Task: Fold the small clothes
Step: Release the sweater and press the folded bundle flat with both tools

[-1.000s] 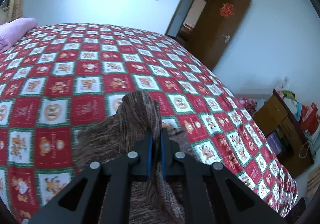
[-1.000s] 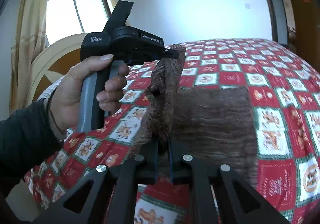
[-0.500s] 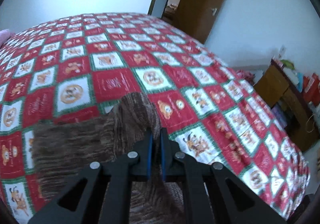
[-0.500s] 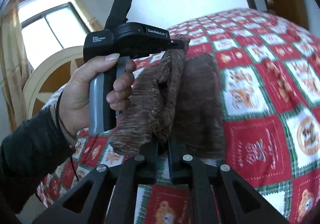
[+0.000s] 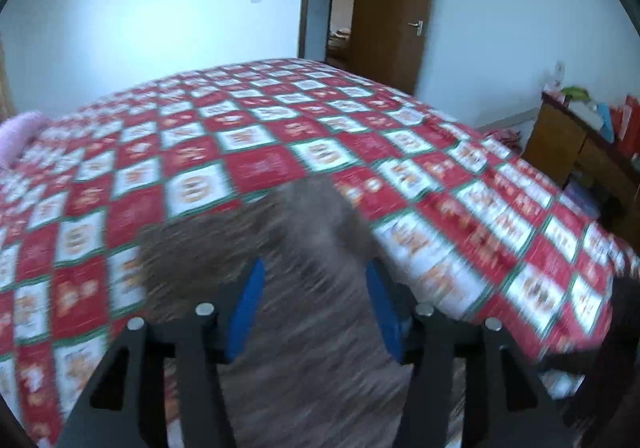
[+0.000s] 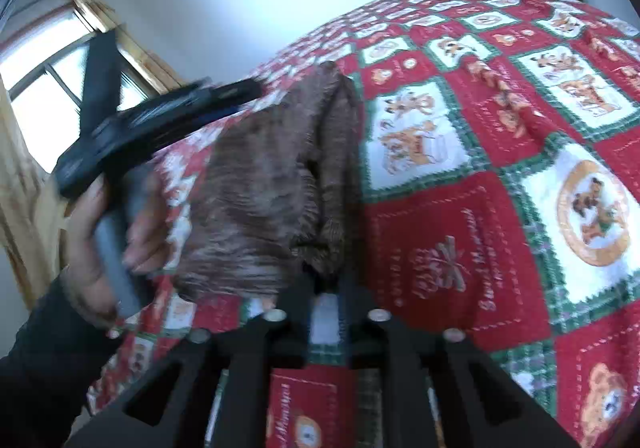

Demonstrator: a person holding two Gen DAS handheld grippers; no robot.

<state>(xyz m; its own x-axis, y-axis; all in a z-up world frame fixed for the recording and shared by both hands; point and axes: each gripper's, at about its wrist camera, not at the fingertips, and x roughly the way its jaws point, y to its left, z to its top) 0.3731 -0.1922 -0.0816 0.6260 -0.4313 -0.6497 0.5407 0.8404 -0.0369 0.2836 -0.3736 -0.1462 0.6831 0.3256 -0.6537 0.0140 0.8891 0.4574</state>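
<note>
Both pairs of jaws, clamped on the cloth (image 5: 316,288) a second ago, are opening. The left gripper (image 5: 316,308) stands wide with cloth between its blue pads, not pressed. The right gripper (image 6: 326,304) has parted just below the cloth's edge. The cloth, then held up, now lies folded on the bed (image 6: 500,208). Beyond: door (image 5: 394,8), desk (image 5: 568,140), window (image 6: 60,88).

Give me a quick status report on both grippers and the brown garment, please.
Left gripper opening, brown garment loose between its pads. Right gripper opening at the garment's near edge. Garment folded on the bedspread. Nothing in the way.
</note>
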